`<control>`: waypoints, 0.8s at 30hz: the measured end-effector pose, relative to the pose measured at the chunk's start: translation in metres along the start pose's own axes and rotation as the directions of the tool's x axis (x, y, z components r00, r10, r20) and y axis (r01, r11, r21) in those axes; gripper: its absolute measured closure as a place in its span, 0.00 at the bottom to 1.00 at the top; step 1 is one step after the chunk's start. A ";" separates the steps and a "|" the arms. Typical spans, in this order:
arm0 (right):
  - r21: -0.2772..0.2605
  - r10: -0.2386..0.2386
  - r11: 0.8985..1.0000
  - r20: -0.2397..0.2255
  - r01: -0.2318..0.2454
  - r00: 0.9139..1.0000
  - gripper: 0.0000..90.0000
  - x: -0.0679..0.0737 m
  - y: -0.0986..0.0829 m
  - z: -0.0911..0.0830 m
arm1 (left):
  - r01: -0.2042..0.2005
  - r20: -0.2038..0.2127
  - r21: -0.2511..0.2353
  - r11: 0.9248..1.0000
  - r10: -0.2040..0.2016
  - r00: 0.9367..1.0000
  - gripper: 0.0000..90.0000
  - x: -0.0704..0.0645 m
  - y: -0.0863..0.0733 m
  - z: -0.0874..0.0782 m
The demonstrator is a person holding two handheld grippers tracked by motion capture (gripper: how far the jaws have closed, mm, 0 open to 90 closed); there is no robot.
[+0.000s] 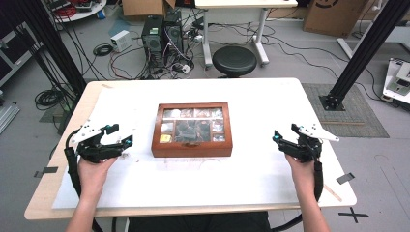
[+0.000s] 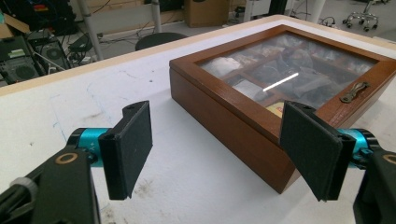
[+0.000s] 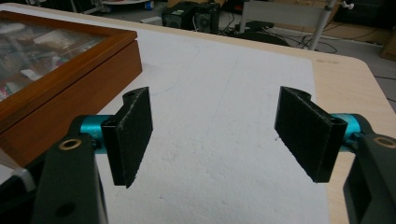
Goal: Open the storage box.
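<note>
A brown wooden box (image 1: 192, 129) with a glass lid lies shut at the middle of the white table (image 1: 251, 169). Compartments with small packets show through the glass, and a metal clasp (image 2: 354, 91) sits on the front rim. My left gripper (image 1: 118, 135) rests to the left of the box, open, with nothing between its jaws. In the left gripper view the box (image 2: 261, 93) fills the right half, just past the left gripper (image 2: 219, 149). My right gripper (image 1: 285, 137) is open to the right of the box. The box's corner (image 3: 56, 79) shows left of the right gripper (image 3: 215, 135).
A black stool (image 1: 234, 60) stands behind the table's far edge, with computer towers (image 1: 162, 34) and cables on the floor beyond. Black frame posts (image 1: 360, 53) rise at the back right and left. Bare table surface lies on both sides of the box.
</note>
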State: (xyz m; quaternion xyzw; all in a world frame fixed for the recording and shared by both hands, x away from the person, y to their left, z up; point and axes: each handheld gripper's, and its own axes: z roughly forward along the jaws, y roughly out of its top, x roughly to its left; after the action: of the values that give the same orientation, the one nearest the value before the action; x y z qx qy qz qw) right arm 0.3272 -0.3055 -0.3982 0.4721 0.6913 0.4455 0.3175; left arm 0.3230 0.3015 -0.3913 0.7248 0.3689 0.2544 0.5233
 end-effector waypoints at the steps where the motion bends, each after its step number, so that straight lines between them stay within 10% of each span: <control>1: 0.002 0.002 1.000 0.001 -0.002 1.000 0.31 0.000 0.000 0.000 | 0.000 0.000 0.000 1.000 0.000 1.000 0.29 0.000 0.000 0.000; 24: 0.002 0.000 1.000 -0.002 0.000 1.000 0.31 0.000 0.001 0.003 | -0.007 0.124 0.043 0.999 0.002 0.992 0.28 -0.011 0.000 0.013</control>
State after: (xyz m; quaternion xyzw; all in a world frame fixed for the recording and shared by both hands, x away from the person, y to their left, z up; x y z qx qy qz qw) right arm 0.3298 -0.3045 -0.3984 0.4720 0.6922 0.4451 0.3163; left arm 0.3261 0.2851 -0.3950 0.7512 0.3395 0.2022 0.5288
